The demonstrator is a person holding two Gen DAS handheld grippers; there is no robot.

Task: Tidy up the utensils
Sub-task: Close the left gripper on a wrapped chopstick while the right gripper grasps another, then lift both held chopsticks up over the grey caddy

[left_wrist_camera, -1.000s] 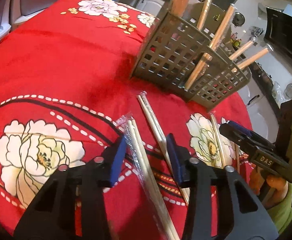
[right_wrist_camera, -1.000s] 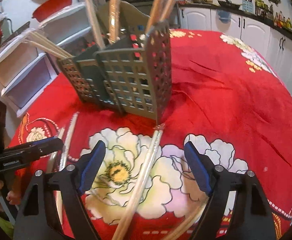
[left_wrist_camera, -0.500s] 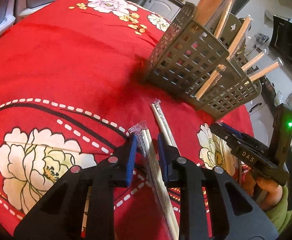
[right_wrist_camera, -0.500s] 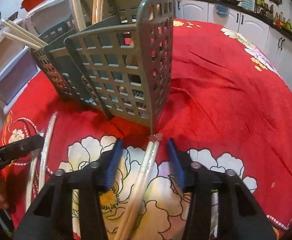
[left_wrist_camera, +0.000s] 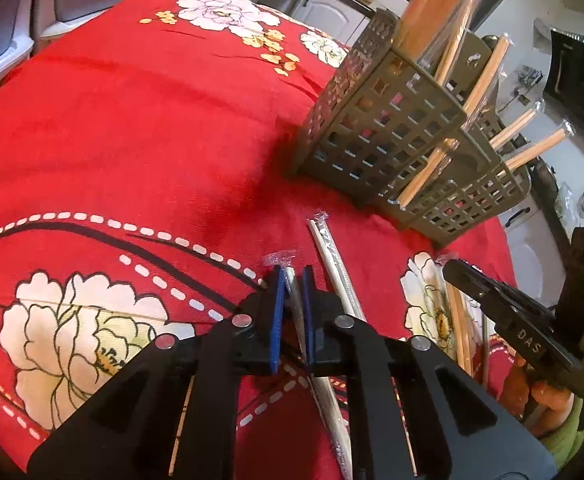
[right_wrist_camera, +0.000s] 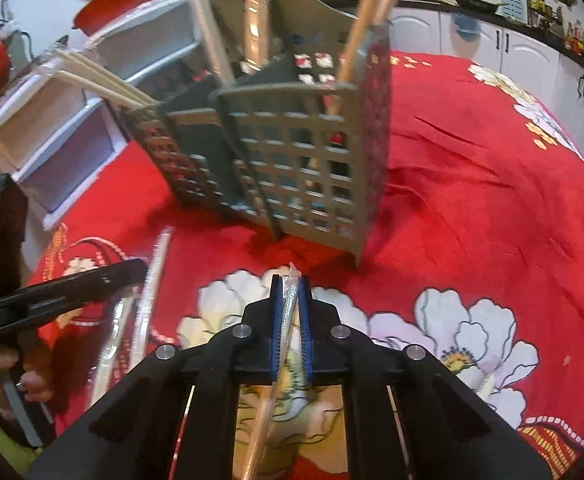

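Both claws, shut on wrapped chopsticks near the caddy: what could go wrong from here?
1. Left claw pinches its wrapped chopsticks near the tip, so the long tail may swing or slip on lifting.
2. Right claw grips crinkly plastic on its pair; the wrapper could slide.
3. The caddy already holds leaning chopsticks; inserting more could snag them or tip it.

Surface: my table wore a red floral cloth (left_wrist_camera: pixel 140 128) | standing on it: grey lattice utensil caddy (left_wrist_camera: pixel 392 136) | lying on it: wrapped chopstick pairs (left_wrist_camera: pixel 332 252), perhaps more near the edge (right_wrist_camera: pixel 152 280), blurred there.
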